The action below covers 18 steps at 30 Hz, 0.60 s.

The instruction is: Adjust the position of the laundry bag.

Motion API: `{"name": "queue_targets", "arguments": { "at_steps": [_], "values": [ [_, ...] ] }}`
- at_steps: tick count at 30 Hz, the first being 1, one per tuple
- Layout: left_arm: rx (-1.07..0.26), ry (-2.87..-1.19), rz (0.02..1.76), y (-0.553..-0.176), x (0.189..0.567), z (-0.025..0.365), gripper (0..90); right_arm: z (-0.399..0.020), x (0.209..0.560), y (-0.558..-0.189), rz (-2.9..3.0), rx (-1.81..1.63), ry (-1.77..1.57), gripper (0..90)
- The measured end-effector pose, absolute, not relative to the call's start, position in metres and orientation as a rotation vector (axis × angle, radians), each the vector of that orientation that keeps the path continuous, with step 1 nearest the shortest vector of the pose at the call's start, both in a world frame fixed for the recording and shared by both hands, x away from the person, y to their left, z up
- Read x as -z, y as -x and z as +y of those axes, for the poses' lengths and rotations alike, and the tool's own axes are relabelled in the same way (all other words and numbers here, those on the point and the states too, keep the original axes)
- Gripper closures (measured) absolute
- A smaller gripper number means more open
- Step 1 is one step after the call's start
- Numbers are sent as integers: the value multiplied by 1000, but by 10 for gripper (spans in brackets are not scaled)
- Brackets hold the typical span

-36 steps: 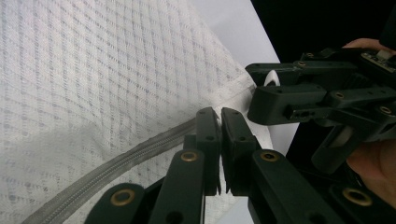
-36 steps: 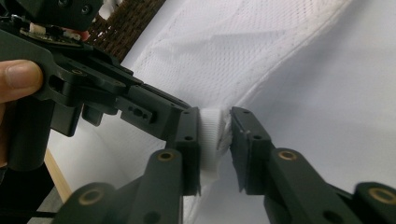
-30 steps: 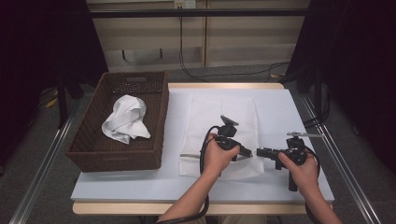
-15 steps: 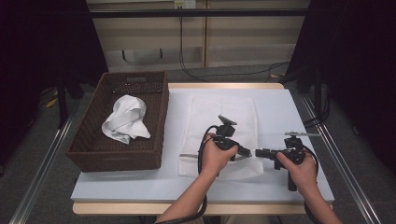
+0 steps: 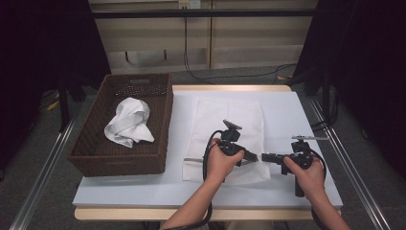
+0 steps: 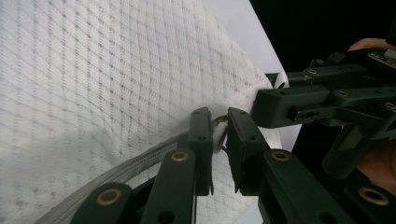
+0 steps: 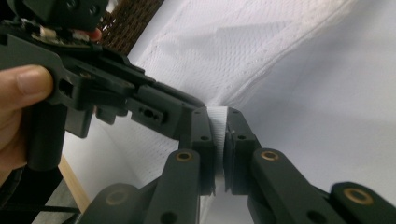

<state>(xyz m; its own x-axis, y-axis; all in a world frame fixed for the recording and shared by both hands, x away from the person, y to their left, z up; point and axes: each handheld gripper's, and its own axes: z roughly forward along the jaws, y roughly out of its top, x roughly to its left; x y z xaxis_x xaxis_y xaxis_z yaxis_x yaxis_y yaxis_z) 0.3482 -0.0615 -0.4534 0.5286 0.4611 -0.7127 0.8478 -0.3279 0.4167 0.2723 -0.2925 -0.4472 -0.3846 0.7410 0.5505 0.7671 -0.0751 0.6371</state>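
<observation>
Two sets of jaws meet at one corner of the white mesh cloth [image 5: 225,139], and that crowding is your main risk. Your right gripper [image 7: 219,140] has just been closing and now pinches a fold of the fabric edge between its pads. Your left gripper [image 6: 219,137] has just been easing apart; a little cloth and the hem cord sit between its jaws, yet a gap shows on one side, so that hold looks loose. If you lift now, the corner may slide out of the left jaws and hang from the right alone.

Both tools nearly touch nose to nose, so a small twist of either hand could knock them together and jolt the fabric free.

Most of the cloth lies flat on the white table [image 5: 143,191], near the front edge, beside the brown wicker basket [image 5: 86,153], which already holds a crumpled white cloth [image 5: 129,122]. Drag it sideways too low and the trailing part may bunch up or snag on the basket wall.
</observation>
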Motion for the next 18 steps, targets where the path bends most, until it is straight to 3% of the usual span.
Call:
{"name": "queue_targets", "arguments": {
  "at_steps": [5,18],
  "values": [
    [641,-1968,1049,-347,456,-62,858,-291,447,-272,-2125,1496,1730,851],
    [603,-1945,1040,-343,453,-61,865,-293,447,-272,-2116,1485,1746,847]
  ]
}}
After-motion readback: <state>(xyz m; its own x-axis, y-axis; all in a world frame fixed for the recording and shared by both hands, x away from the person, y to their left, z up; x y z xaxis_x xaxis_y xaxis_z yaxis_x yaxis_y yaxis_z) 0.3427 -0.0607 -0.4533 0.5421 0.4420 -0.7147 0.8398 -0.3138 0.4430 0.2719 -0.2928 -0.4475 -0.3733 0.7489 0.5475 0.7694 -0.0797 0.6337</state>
